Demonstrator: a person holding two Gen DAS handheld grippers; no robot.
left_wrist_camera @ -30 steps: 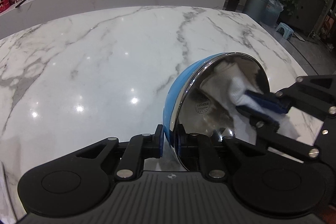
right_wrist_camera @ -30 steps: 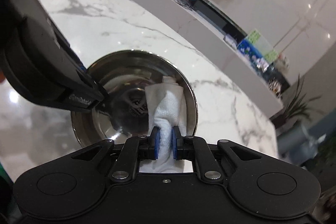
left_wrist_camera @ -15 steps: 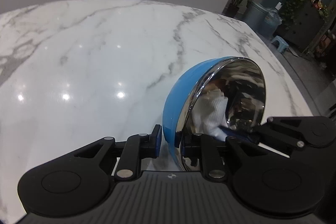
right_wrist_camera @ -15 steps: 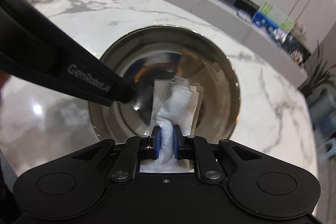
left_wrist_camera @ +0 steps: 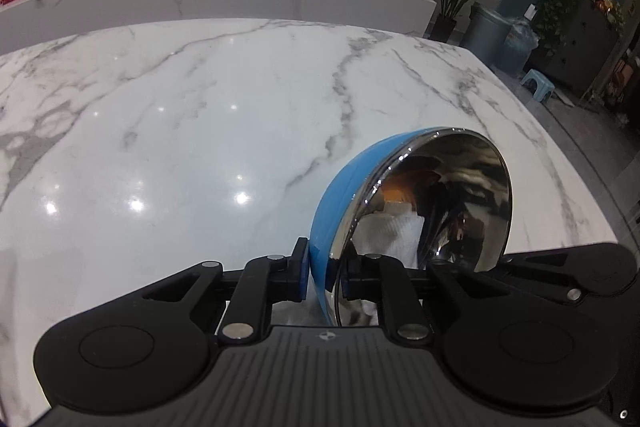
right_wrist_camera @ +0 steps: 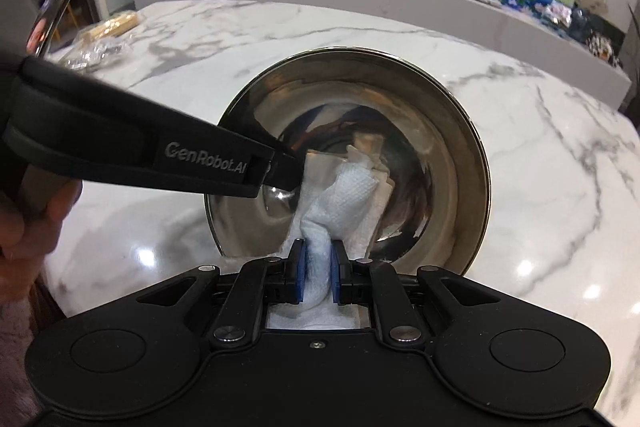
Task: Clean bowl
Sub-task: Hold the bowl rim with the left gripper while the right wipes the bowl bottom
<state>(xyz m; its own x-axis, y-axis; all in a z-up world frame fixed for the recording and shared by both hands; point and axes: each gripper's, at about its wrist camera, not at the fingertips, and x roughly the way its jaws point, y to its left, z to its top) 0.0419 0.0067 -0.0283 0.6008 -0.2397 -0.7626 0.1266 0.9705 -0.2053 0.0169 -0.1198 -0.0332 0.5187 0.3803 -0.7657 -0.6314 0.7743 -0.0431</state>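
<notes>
Left tongs (left_wrist_camera: 323,277): clamped on the bowl (left_wrist_camera: 416,211) rim, holding it tilted above the desk (left_wrist_camera: 200,131).
Right tongs (right_wrist_camera: 318,277): pinched tight on my paper towel (right_wrist_camera: 344,191).
Change: towel slid from the far wall toward the near rim; wiping is underway.
Surface: glossy white marble.
Room: shelf, plants behind.
</notes>
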